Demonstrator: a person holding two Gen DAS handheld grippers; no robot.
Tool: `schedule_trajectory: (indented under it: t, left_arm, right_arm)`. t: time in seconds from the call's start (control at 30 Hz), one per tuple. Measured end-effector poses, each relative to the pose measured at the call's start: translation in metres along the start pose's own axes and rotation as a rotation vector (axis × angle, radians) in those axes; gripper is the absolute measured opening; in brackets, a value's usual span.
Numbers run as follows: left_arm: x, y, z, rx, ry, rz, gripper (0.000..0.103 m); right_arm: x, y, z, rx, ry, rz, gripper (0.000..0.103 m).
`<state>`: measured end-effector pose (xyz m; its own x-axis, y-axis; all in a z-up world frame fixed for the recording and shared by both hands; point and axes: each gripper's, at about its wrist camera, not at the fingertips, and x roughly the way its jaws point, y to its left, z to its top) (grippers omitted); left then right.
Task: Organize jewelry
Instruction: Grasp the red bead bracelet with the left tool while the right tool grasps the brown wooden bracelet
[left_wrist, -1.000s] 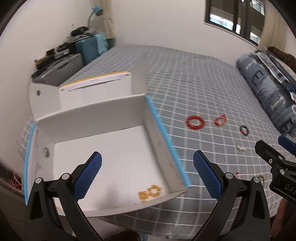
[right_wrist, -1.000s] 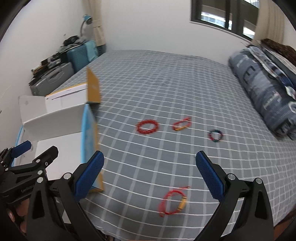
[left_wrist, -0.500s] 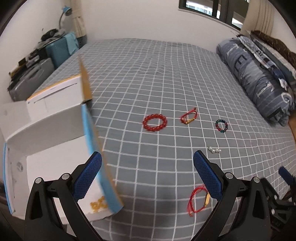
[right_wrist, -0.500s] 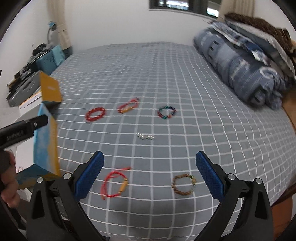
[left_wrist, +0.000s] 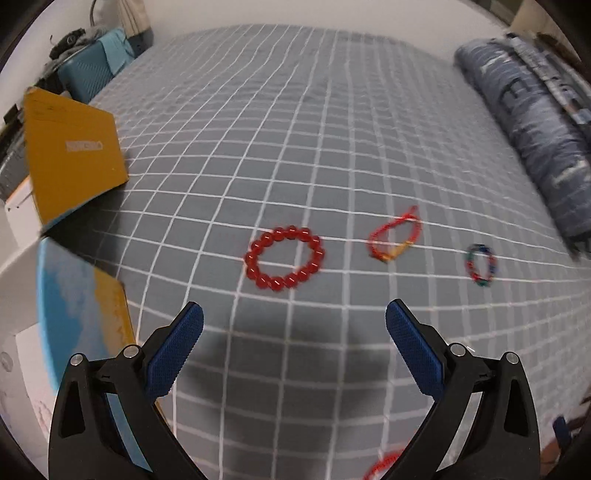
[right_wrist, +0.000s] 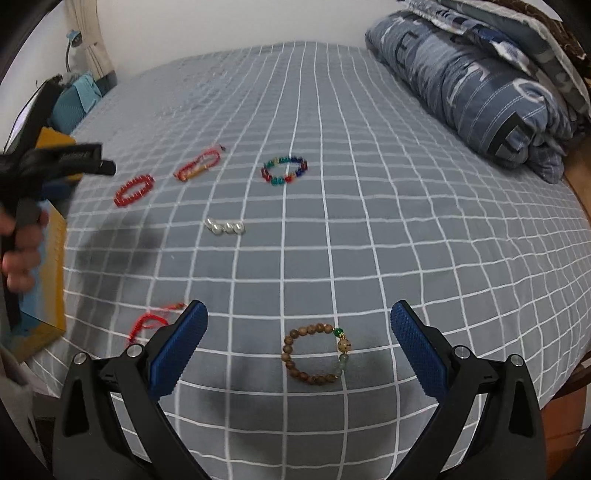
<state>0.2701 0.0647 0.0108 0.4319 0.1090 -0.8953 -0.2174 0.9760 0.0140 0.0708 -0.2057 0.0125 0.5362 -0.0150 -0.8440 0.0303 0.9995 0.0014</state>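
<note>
Several bracelets lie on the grey checked bedspread. A red bead bracelet (left_wrist: 284, 257) (right_wrist: 134, 189) sits just ahead of my open left gripper (left_wrist: 293, 332), which holds nothing. Right of it are a red cord bracelet (left_wrist: 395, 239) (right_wrist: 197, 167) and a multicoloured bead bracelet (left_wrist: 480, 264) (right_wrist: 284, 170). My right gripper (right_wrist: 298, 338) is open and low over a brown wooden bead bracelet (right_wrist: 316, 354), which lies between its fingers. Pearl beads (right_wrist: 225, 226) lie mid-bed. Another red cord bracelet (right_wrist: 151, 321) lies partly hidden by the left finger.
An open white box with yellow and blue flaps (left_wrist: 70, 166) (right_wrist: 51, 258) sits at the bed's left edge. A folded blue duvet (right_wrist: 480, 85) (left_wrist: 535, 136) lies along the right. A hand (right_wrist: 20, 251) holds the left gripper (right_wrist: 55, 162). Teal luggage (left_wrist: 92, 70) stands by the wall.
My left gripper swung right from the box to the red bead bracelet. My right gripper moved right and lower, bringing the brown wooden bracelet between its fingers.
</note>
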Motion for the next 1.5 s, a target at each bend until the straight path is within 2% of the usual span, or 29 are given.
schedule_trajectory:
  t: [0.17,0.3,0.57,0.77,0.87,0.93,1.0,1.1,1.23,1.33,1.43,1.5]
  left_arm:
    - [0.047,0.004,0.008,-0.053,0.038,0.021,0.097]
    - [0.076,0.002,0.014,-0.058,0.059,0.036,0.097]
    - [0.109,0.009,0.025,-0.085,0.085,0.065,0.097]
    - [0.113,0.011,0.028,-0.112,0.078,0.059,0.096]
    - [0.114,0.01,0.027,-0.113,0.079,0.061,0.095]
    - [0.113,0.01,0.026,-0.111,0.078,0.059,0.088]
    - [0.108,0.006,0.023,-0.107,0.075,0.052,0.076]
    - [0.105,0.002,0.02,-0.095,0.069,0.053,0.065]
    - [0.101,0.001,0.018,-0.098,0.067,0.048,0.055]
    - [0.096,0.001,0.016,-0.105,0.069,0.04,0.045]
    - [0.092,0.001,0.016,-0.105,0.067,0.042,0.026]
    - [0.09,0.002,0.016,-0.106,0.066,0.037,0.026]
  right_arm:
    - [0.022,-0.001,-0.004,-0.004,0.054,0.042,0.095]
    - [0.046,-0.005,-0.006,0.023,0.106,0.057,0.095]
    - [0.064,-0.008,-0.019,0.0,0.181,0.08,0.095]
    - [0.071,-0.017,-0.024,0.004,0.213,0.077,0.083]
    - [0.073,-0.02,-0.025,0.005,0.221,0.056,0.073]
    - [0.071,-0.023,-0.025,0.01,0.222,0.045,0.062]
    - [0.072,-0.024,-0.025,0.013,0.225,0.031,0.053]
    - [0.07,-0.026,-0.025,0.024,0.221,0.015,0.038]
    - [0.07,-0.026,-0.024,0.031,0.217,-0.003,0.021]
    - [0.071,-0.026,-0.023,0.038,0.217,-0.005,0.019]
    - [0.071,-0.026,-0.023,0.038,0.212,-0.012,0.01]
    - [0.069,-0.025,-0.023,0.04,0.207,-0.016,0.01]
